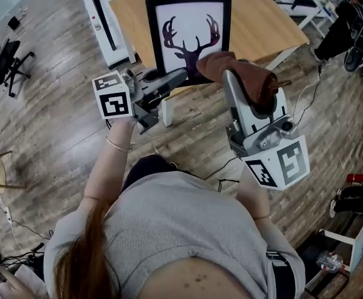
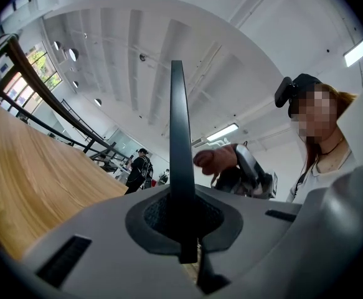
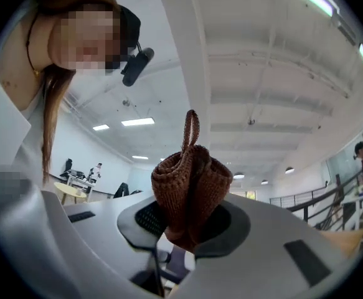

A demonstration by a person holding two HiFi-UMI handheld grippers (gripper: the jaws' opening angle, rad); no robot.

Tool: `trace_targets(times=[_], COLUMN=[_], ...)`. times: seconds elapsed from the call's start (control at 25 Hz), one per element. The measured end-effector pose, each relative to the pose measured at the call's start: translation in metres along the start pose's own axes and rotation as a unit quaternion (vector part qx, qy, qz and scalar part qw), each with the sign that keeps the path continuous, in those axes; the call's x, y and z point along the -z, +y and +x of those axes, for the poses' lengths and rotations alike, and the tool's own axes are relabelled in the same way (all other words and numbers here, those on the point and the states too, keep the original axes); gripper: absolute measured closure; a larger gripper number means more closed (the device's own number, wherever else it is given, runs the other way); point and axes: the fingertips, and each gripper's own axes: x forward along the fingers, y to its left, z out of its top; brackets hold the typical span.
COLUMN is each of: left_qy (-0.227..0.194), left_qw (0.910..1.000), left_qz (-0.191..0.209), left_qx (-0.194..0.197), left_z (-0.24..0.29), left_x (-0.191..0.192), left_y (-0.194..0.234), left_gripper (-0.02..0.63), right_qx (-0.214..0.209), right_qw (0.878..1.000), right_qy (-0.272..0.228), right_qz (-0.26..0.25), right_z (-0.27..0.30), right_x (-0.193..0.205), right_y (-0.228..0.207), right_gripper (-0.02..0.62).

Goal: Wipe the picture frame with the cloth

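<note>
Your left gripper (image 1: pixel 182 75) clamps the antler-print picture frame (image 1: pixel 187 17) by its lower edge over the wooden table (image 1: pixel 262 23). Your right gripper (image 1: pixel 234 73) pinches the brown cloth (image 1: pixel 256 80) beside it. Steady the frame and press the cloth flat.

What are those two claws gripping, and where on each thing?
Left gripper: black deer picture frame, by its lower edge. Right gripper: brown knitted cloth, by a bunched fold.

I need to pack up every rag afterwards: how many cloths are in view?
1. The brown cloth is bunched in the jaws of the right gripper, over the lower right corner of the picture frame in the head view. Others may be hidden.
</note>
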Motion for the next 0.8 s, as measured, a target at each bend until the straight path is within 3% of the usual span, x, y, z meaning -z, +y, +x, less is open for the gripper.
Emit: trace_targets(times=[0.16,0.36,0.48,0.8], left_qy=[0.011,0.029,0.035,0.038], left_qw=[0.9999,0.9993,0.9988,0.9982], left_qz=[-0.004,0.000,-0.001,-0.014], left_qx=[0.006,0.022,0.034,0.043], left_z=[0.003,0.003,0.003,0.003], left_x=[-0.002,-0.002,-0.002,0.002], left_y=[-0.005,-0.009,-0.010,-0.009], left_gripper=[0.588,0.588,0.588,0.588], right_qx=[0.033,0.081,0.087,0.076], right_qw=[0.991,0.973,0.972,0.986], right_qy=[-0.099,-0.117,-0.121,-0.046], right_qz=[-0.081,-0.183,-0.181,-0.138], right_z=[0.015,0.038,0.055,0.066], right_x=[-0.064,-0.077,-0.069,-0.012], right_y=[-0.017,-0.031,-0.041,-0.057], right_gripper=[0.499,0.499,0.499,0.499])
